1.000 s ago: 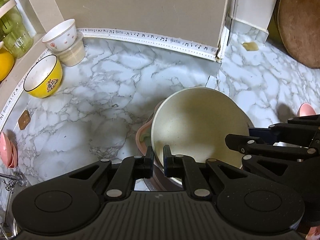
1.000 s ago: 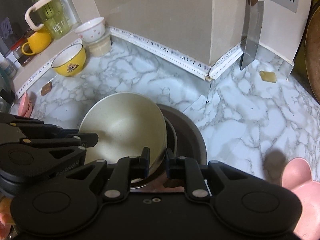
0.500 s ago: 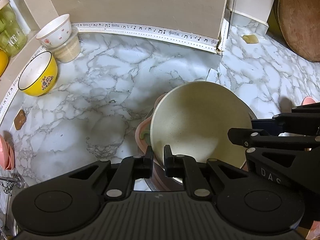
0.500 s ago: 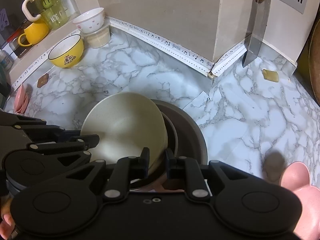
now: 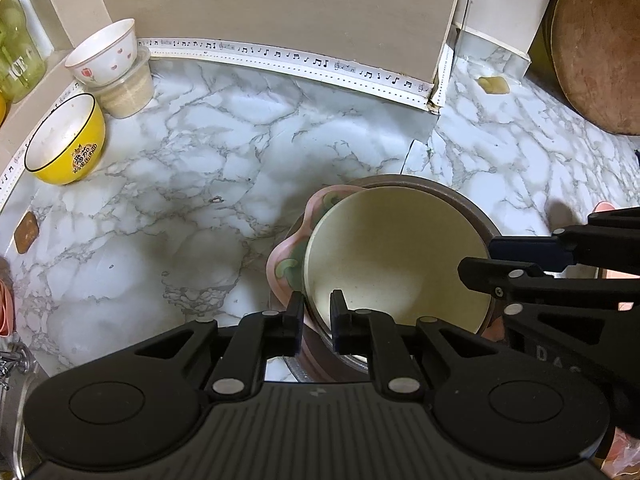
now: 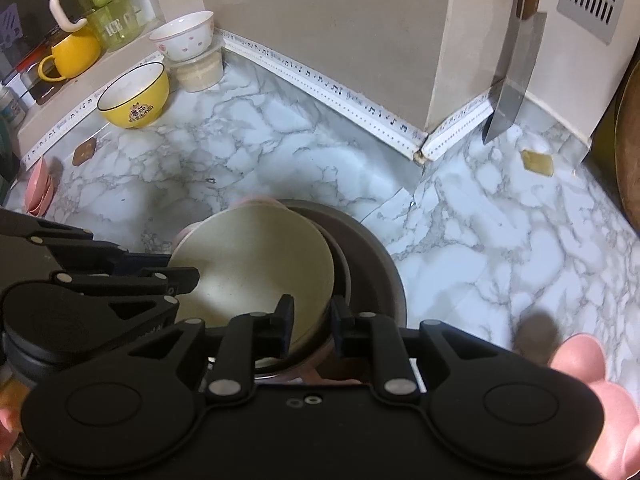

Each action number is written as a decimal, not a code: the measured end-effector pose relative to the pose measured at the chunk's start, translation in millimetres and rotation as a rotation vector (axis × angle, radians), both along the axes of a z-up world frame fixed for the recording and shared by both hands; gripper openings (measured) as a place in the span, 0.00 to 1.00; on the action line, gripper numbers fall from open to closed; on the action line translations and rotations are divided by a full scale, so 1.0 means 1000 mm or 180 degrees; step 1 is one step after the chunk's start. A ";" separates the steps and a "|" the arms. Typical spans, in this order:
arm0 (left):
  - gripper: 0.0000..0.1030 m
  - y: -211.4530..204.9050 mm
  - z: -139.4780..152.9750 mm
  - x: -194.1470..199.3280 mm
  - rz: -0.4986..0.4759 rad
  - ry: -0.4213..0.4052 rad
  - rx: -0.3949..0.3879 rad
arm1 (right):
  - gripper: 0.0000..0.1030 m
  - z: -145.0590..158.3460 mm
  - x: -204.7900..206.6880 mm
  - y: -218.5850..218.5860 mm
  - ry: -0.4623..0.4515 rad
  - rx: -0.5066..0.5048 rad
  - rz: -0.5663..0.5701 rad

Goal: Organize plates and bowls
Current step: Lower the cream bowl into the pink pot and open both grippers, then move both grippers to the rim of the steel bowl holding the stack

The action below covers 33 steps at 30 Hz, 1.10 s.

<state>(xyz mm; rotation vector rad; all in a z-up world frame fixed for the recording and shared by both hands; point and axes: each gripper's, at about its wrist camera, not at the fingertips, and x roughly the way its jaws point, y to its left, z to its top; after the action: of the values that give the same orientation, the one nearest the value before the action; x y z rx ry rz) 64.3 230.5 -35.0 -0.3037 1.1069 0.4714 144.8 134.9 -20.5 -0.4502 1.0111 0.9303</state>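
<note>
A cream bowl [image 5: 396, 256] sits tilted in a stack, over a pink and green dish [image 5: 294, 248] and a dark brown plate [image 5: 476, 212]. My left gripper [image 5: 316, 314] is shut on the stack's near rim, one finger inside the cream bowl. My right gripper [image 6: 311, 320] is shut on the stack's rim at the other side, one finger inside the cream bowl [image 6: 256, 276] and one over the brown plate [image 6: 372, 272]. The stack is held above the marble counter [image 5: 192, 184]. Each gripper shows in the other's view.
A yellow bowl [image 5: 64, 146] and a white flowered bowl [image 5: 104, 52] on a plastic tub stand at the back left. Pink dishes [image 6: 38, 194] lie at the left edge, another pink dish [image 6: 588, 376] at the right. A cleaver [image 6: 514, 84] hangs on the wall. A round wooden board [image 5: 596, 44] leans at the right.
Both grippers have risen with the stack; the counter looks farther off. The pink and green dish under the cream bowl shows more.
</note>
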 end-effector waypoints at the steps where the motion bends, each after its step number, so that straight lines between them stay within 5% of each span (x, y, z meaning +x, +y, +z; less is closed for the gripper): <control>1: 0.12 0.000 0.000 -0.001 -0.0006 -0.0009 -0.0005 | 0.20 0.001 0.000 -0.001 -0.0003 0.0013 0.0001; 6: 0.15 0.003 0.002 -0.007 0.0011 -0.0097 -0.0098 | 0.31 0.007 -0.002 -0.006 -0.0048 0.0095 0.0043; 8: 0.19 0.007 0.005 -0.011 0.0056 -0.0158 -0.0124 | 0.62 0.009 -0.003 -0.009 -0.0116 0.0117 0.0028; 11: 0.38 0.012 0.008 -0.019 0.0113 -0.0261 -0.0160 | 0.92 0.011 0.000 -0.018 -0.0063 0.0199 -0.0017; 12: 0.45 0.012 0.009 -0.022 0.0121 -0.0292 -0.0150 | 0.95 0.011 0.002 -0.021 -0.0020 0.0237 -0.0026; 17: 0.48 0.012 0.016 -0.034 0.0123 -0.0452 -0.0210 | 0.96 0.017 0.001 -0.032 -0.0001 0.0362 -0.0034; 21: 0.61 0.004 0.026 -0.047 0.0099 -0.0642 -0.0086 | 0.96 0.025 -0.003 -0.045 -0.0116 0.0518 -0.0084; 33: 0.68 -0.016 0.046 -0.073 0.0043 -0.1030 0.0138 | 0.99 0.039 -0.027 -0.075 -0.0193 0.1014 -0.0141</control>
<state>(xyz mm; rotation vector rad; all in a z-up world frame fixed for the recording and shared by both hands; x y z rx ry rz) -9.1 214.3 11.1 -0.3365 0.7791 0.4399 118.2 60.1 18.8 -0.1868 0.7967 1.0110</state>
